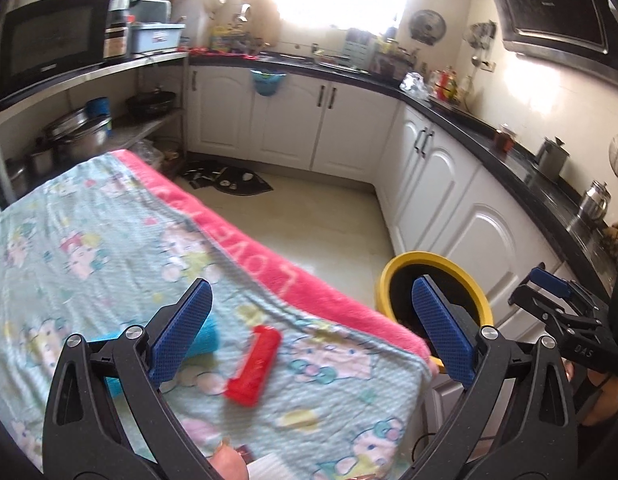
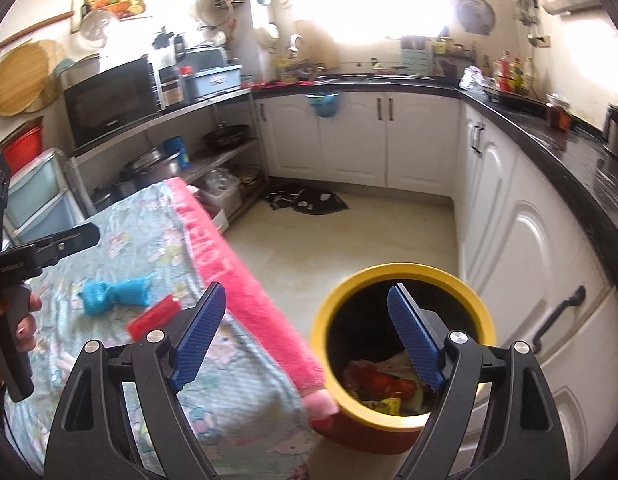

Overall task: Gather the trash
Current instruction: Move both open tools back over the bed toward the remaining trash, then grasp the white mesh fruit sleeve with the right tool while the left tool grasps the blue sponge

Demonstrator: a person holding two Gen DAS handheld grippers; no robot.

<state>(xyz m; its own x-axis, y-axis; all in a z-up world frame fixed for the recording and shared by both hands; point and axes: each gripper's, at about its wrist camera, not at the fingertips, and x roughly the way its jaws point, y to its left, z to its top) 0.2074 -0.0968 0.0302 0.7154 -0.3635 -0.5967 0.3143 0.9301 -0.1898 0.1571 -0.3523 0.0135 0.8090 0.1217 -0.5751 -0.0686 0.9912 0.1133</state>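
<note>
Both jaws spread and empty: right gripper (image 2: pixel 307 336) over yellow-rimmed round bin (image 2: pixel 405 276) holding trash, left gripper (image 1: pixel 311 330) above red plastic wrapper (image 1: pixel 253 364) and crumpled blue wrapper (image 2: pixel 117 292) on patterned cloth (image 1: pixel 89 232), likely next pickups.

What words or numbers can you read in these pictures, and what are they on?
"LOVE": pale letters, upside down, on the pink border of the cartoon-print blanket; further letters are blurred.
"DAS", roughly: on the black body of the right gripper; uncertain.
Black microwave oven: brand mark too small.
Black range hood: logo too small.
Blue plastic crate: label blurred.
</note>
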